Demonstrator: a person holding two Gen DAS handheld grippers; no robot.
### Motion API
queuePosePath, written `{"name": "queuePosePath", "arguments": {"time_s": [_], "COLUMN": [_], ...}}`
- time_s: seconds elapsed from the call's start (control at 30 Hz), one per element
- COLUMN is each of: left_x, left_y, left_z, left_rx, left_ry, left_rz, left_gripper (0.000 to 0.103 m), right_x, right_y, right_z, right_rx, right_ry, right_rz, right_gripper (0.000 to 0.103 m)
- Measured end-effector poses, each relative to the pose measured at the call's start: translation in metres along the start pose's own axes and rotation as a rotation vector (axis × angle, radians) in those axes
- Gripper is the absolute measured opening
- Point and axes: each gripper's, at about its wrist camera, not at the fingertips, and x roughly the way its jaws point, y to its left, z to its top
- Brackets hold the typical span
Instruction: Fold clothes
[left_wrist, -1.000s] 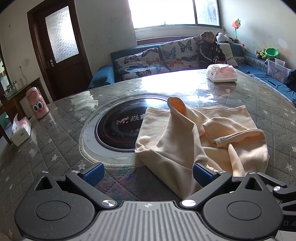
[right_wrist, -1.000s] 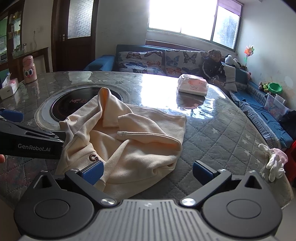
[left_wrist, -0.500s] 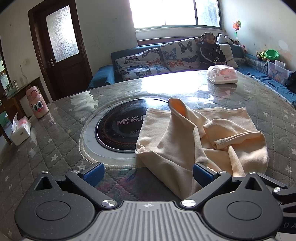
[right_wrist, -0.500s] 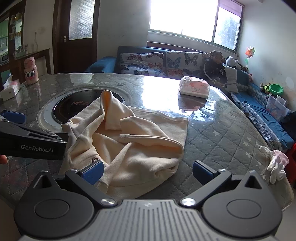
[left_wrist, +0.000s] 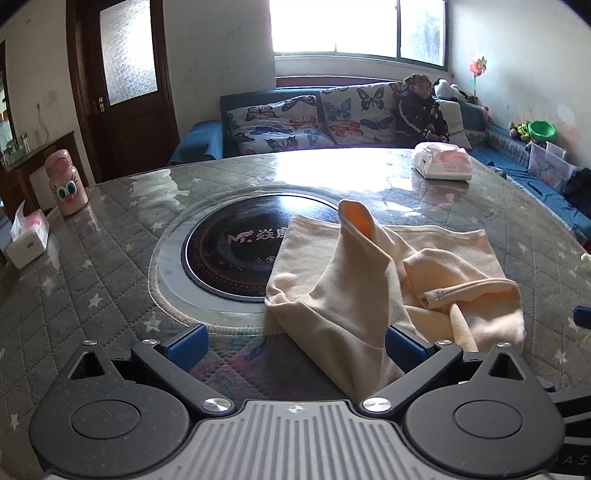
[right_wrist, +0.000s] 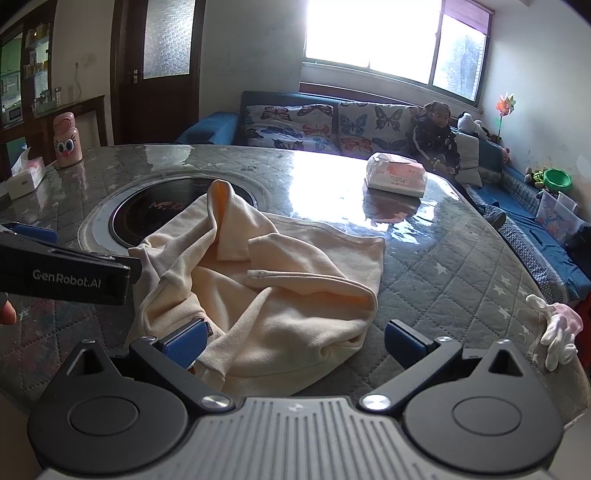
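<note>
Both my tongs, left (left_wrist: 293, 345) and right (right_wrist: 291, 343), gape wide (holding nothing); the rumpled cream fleece garment (right_wrist: 266, 295) may bunch if grabbed mid-crease.

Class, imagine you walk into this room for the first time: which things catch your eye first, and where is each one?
The cream garment lies crumpled in the middle of the round table, one part poking upward, with both open grippers, left gripper and right gripper, at its near edge. Beside it, a black round cooktop is set into the table centre. Farther back, a pink tissue pack lies in window glare.
</note>
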Motion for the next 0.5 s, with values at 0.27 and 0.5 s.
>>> {"name": "queuePosePath", "arguments": {"time_s": [0.27,0.5], "left_x": [0.006,0.013], "left_y": [0.004,-0.008], "left_z": [0.008,0.016], "left_rx": [0.007,0.053], "left_ry": [-0.003,-0.013], "left_rz": [0.108,0.148], "left_gripper": [0.103,0.103], "right_x": [0.005,0.009], "right_y": [-0.001,-0.007], "right_z": [0.004,0.008], "right_rx": [-0.003,0.010], "right_ry": [0.000,0.001], "right_rz": [0.015,0.011], "right_gripper": [0.103,0.103]}}
